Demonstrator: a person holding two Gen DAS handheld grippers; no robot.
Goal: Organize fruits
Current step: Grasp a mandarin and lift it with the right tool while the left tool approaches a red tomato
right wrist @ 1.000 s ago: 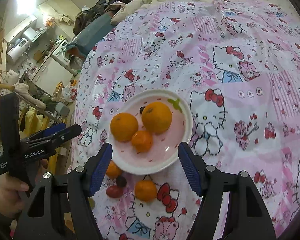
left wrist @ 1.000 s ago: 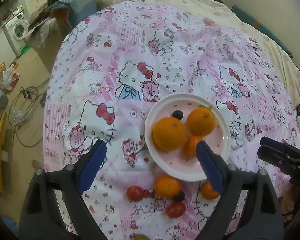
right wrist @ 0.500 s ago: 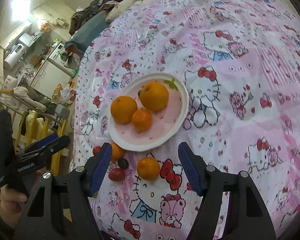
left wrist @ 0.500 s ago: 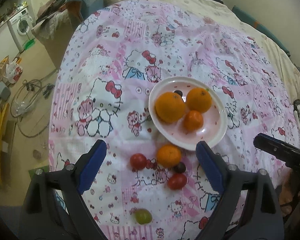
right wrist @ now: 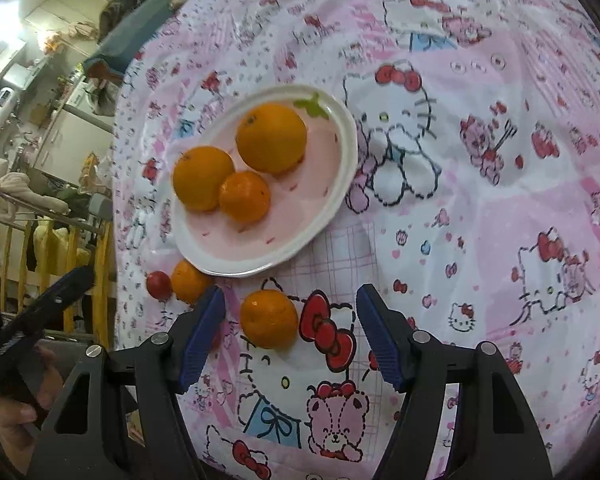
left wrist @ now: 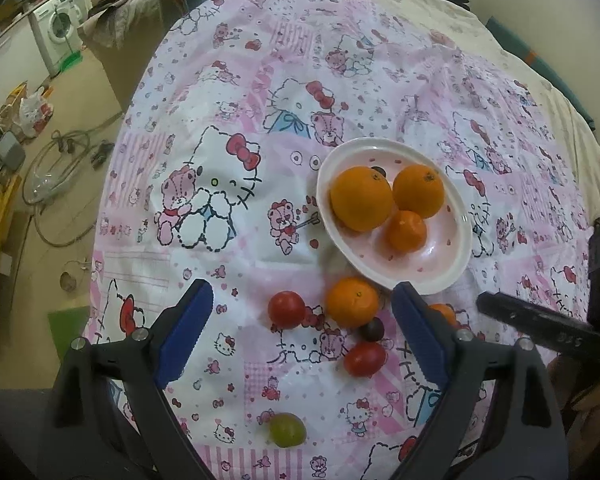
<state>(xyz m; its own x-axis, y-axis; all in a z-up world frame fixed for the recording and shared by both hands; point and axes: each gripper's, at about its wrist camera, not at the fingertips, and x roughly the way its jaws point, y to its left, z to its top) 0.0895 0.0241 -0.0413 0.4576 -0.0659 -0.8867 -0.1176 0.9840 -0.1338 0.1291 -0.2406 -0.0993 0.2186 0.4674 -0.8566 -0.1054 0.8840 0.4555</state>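
Right wrist, plate [right wrist: 340, 184], no legible writing

Two steep downward views, shared plate [left wrist: 452, 264]

Each gripper [left wrist: 302, 320] has black arms, blue ribbed pads, silver screws.

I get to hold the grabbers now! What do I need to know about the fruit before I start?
Left gripper: open, holding nothing, above the loose fruit.
Right gripper: open, holding nothing, with a small orange on the blanket between its fingers, untouched.
Plate: three oranges already on it, plus a small dark fruit at the back.
Left on the blanket near the plate: two small oranges, two red tomatoes, a dark grape and a green grape.
Likely next: grab that small orange and put it on the plate.
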